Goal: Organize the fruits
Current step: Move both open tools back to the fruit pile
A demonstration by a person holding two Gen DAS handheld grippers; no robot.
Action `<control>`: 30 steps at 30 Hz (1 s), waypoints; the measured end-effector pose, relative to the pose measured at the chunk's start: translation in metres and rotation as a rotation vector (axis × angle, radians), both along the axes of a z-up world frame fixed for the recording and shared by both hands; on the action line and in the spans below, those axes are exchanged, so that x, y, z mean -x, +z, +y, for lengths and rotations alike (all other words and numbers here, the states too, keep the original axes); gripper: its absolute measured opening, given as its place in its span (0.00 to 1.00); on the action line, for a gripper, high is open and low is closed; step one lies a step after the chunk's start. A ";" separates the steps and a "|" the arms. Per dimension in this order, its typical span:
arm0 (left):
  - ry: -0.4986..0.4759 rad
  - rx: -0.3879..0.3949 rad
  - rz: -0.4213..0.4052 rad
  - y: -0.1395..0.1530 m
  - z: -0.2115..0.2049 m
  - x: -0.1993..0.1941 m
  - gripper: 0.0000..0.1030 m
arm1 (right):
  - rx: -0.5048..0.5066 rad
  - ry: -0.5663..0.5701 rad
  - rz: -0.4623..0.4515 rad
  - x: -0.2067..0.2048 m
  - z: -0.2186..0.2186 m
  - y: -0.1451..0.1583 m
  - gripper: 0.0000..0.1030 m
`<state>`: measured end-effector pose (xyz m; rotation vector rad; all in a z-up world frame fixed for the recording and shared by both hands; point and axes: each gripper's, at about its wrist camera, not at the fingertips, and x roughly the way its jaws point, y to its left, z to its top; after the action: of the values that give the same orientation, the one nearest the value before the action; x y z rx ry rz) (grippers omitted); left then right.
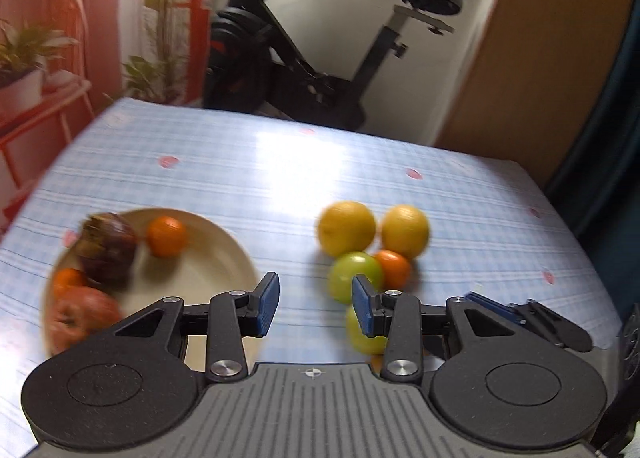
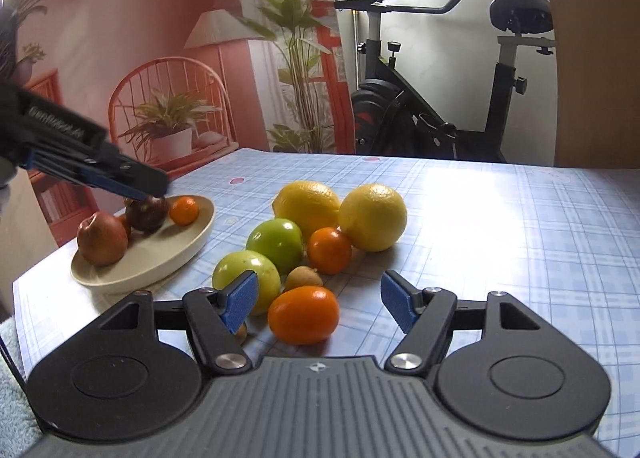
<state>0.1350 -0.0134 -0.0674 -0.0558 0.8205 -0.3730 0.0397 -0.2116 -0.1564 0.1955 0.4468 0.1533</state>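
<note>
We take the cream plate point(image 2: 160, 258) as landmark. On it: a red apple point(image 2: 102, 238), a dark purple fruit point(image 2: 146, 214), a small orange point(image 2: 184, 211). Right of the plate, on the checked cloth, a loose cluster: two lemons point(image 2: 372, 217), two green apples point(image 2: 276, 244), oranges point(image 2: 303, 314). Left gripper point(image 1: 316, 306) empty, pads narrowly parted. Right gripper point(image 2: 318, 304) wide, holding nothing, the near orange between its pads untouched.

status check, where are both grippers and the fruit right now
Left gripper open, empty, near cream plate. Right gripper open, oval orange fruit between its fingers, untouched. Loose fruits crowd close behind.
</note>
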 end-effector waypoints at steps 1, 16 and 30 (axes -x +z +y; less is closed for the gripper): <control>-0.012 0.007 0.014 -0.003 -0.006 0.001 0.41 | 0.000 0.004 -0.002 0.000 0.001 0.000 0.69; 0.047 0.027 0.106 -0.039 0.005 0.015 0.41 | -0.066 0.023 0.061 -0.007 -0.006 -0.006 0.69; -0.060 0.035 0.102 -0.052 -0.017 0.024 0.41 | -0.176 -0.040 0.080 -0.009 -0.025 -0.010 0.61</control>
<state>0.1111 -0.0305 -0.1199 -0.0833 0.9184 -0.4433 0.0488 -0.2365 -0.1665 0.3840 0.5089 0.1462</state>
